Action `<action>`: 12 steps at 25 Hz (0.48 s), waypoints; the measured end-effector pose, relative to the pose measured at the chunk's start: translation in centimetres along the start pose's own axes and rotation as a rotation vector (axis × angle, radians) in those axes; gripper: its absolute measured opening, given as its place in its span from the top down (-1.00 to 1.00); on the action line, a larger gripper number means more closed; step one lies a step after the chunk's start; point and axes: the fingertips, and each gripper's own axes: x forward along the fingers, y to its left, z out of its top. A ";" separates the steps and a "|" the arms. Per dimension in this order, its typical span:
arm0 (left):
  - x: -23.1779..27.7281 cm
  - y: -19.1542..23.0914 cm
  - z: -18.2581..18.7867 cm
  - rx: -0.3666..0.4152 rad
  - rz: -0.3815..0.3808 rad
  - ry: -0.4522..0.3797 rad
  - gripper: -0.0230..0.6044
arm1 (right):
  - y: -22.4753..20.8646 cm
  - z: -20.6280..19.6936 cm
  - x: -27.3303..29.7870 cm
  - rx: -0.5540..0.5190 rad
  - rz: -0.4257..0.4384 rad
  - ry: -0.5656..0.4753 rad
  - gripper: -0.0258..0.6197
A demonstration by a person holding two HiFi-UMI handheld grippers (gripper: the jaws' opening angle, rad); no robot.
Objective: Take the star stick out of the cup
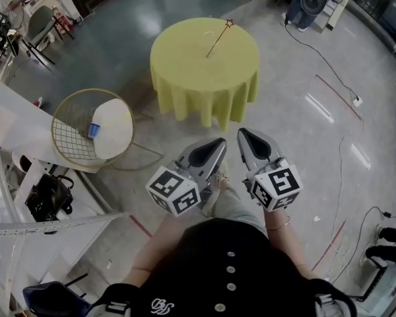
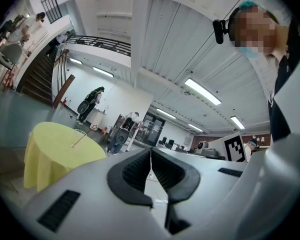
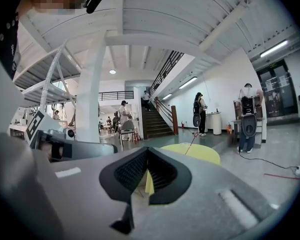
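While star stick (image 1: 218, 39) tops table (image 1: 204, 78), chair (image 1: 66, 137) stands near.

1. I'm looking into a big open hall, workshop-like: polished grey floor (image 1: 119, 18), red tape marks (image 1: 336, 90), loose cables (image 1: 327, 61).
2. A staircase (image 3: 152, 124) climbs to a railed mezzanine (image 2: 100, 43); strip lights (image 2: 202, 91) hang overhead.

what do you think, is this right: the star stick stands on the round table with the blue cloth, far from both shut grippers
Not quite: the cloth is yellow, not blue. The head view shows the thin star-tipped stick standing on the round yellow-clothed table, far from the shut left gripper and right gripper.
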 end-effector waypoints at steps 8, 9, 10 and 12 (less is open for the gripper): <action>3.6 3.0 0.0 -0.007 0.009 0.028 0.87 | -3.5 -0.4 3.3 0.028 0.005 0.005 0.92; 4.2 3.5 0.2 -0.007 0.010 0.029 0.87 | -4.1 -0.3 3.7 0.034 0.009 0.004 0.92; 4.8 3.8 0.4 -0.005 0.011 0.028 0.87 | -4.7 -0.2 4.2 0.041 0.014 0.003 0.92; 6.0 4.6 0.9 0.001 0.013 0.030 0.87 | -5.8 -0.1 5.4 0.055 0.025 0.001 0.92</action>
